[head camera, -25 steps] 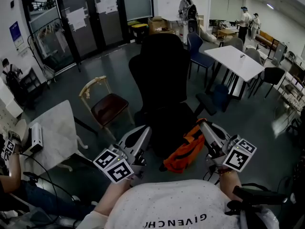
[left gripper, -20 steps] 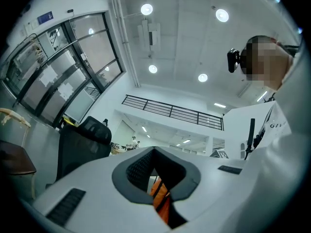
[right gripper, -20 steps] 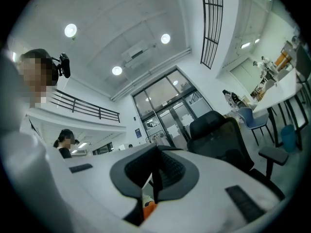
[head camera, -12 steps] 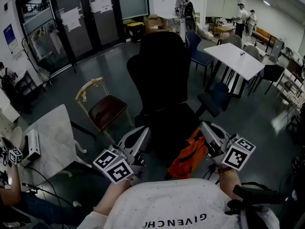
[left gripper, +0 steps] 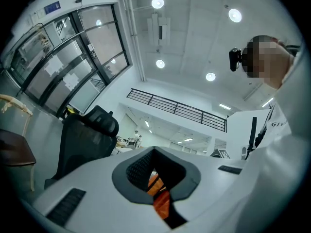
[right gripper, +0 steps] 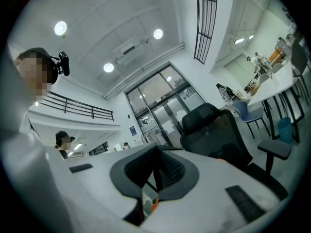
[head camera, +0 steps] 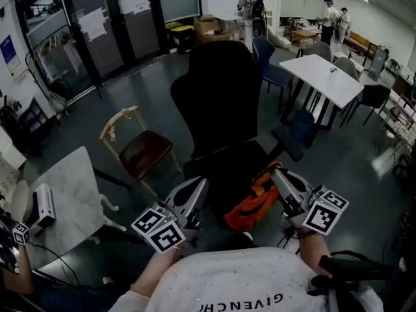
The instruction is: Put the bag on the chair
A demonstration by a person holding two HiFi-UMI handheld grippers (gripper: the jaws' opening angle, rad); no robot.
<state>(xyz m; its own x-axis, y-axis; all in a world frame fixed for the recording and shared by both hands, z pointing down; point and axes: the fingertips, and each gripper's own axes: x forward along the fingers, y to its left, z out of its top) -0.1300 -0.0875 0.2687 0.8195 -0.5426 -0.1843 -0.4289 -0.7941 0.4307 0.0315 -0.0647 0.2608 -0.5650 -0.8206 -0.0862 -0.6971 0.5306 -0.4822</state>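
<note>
An orange bag (head camera: 255, 200) hangs slanted in front of the black office chair (head camera: 218, 103), just over the seat's front edge. My right gripper (head camera: 275, 173) is shut on the bag's top end; a bit of the orange bag (right gripper: 153, 205) shows under its closed jaws (right gripper: 156, 149). My left gripper (head camera: 200, 186) stands to the left of the bag, its jaw tips (left gripper: 154, 152) together. Orange fabric (left gripper: 160, 200) and a dark strap sit in the slot between its fingers. The chair's back (left gripper: 85, 140) rises ahead of both grippers.
A wooden chair with a brown seat (head camera: 146, 151) stands left of the office chair. A marble-topped table (head camera: 71, 187) is at the near left, a white table (head camera: 328, 80) and a blue chair (head camera: 270, 70) at the right. People (head camera: 250, 5) stand far back.
The bag has risen and moved toward the chair's seat, carried by the right gripper. The left gripper has edged slightly forward.
</note>
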